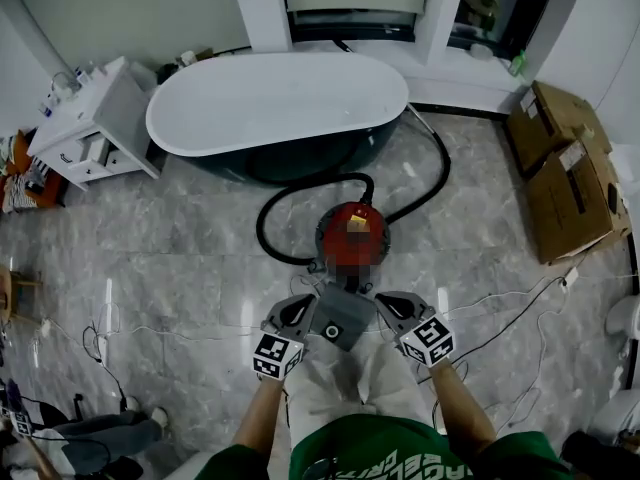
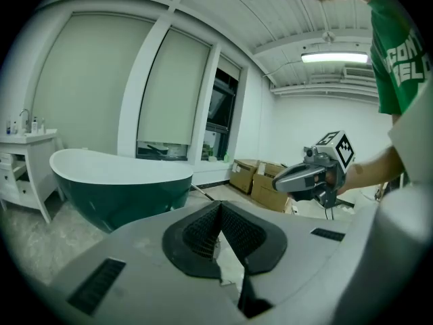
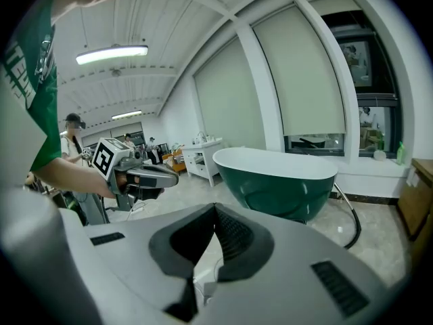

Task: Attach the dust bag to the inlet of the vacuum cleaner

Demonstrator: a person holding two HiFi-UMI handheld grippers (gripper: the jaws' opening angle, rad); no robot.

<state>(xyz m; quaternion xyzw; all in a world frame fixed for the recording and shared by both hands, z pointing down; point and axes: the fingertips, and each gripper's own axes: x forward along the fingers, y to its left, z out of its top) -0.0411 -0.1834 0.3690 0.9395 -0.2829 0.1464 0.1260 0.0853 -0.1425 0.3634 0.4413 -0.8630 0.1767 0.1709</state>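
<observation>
Near the round red vacuum cleaner (image 1: 352, 238), left gripper (image 2: 220, 204) & right gripper (image 3: 215, 206) jaws are squeezed shut w/ nothing inside, so they may bump, not grab.

one vacuum (image 1: 345, 213), one bathtub (image 1: 280, 98), two boxes (image 1: 575, 203)

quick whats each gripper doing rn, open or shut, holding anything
left gripper: shut, holding the left edge of the dust bag.
right gripper: shut, holding the dust bag's right edge.

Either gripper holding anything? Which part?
Cannot tell. Left gripper and right gripper look shut with nothing seen between; the dust bag collar sits between them.
</observation>
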